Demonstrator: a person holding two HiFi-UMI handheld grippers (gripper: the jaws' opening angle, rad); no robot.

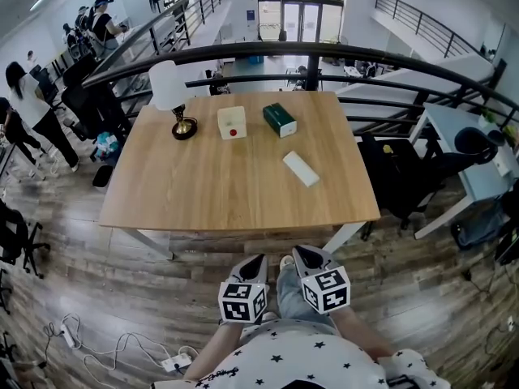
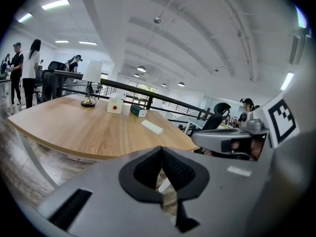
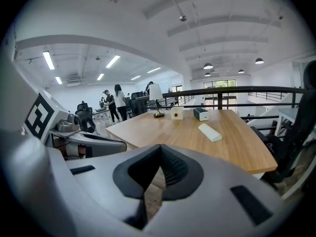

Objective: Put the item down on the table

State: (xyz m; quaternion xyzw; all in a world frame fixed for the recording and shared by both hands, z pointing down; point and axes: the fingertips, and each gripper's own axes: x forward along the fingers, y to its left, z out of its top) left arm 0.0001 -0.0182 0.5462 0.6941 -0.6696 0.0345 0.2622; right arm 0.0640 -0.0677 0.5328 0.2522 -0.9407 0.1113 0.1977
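Note:
Both grippers hang side by side in front of the person's body, short of the wooden table's [image 1: 211, 189] near edge. My left gripper [image 1: 258, 262] is shut with nothing between its jaws, and so is my right gripper [image 1: 302, 254]. On the table lie a white oblong item [image 1: 301, 168], a dark green box [image 1: 280, 119] and a white box with a red dot [image 1: 232, 122]. In the left gripper view my left gripper [image 2: 161, 150] has its pads pressed together, with the white oblong item [image 2: 152, 127] far ahead. My right gripper [image 3: 159, 147] looks the same, facing the white oblong item [image 3: 210, 132].
A table lamp [image 1: 174, 96] with a white shade stands at the table's far left corner. A black railing [image 1: 324, 55] runs behind the table. A dark office chair [image 1: 405, 181] stands at the right side. Cables and a power strip [image 1: 174, 363] lie on the floor at lower left. People stand far left.

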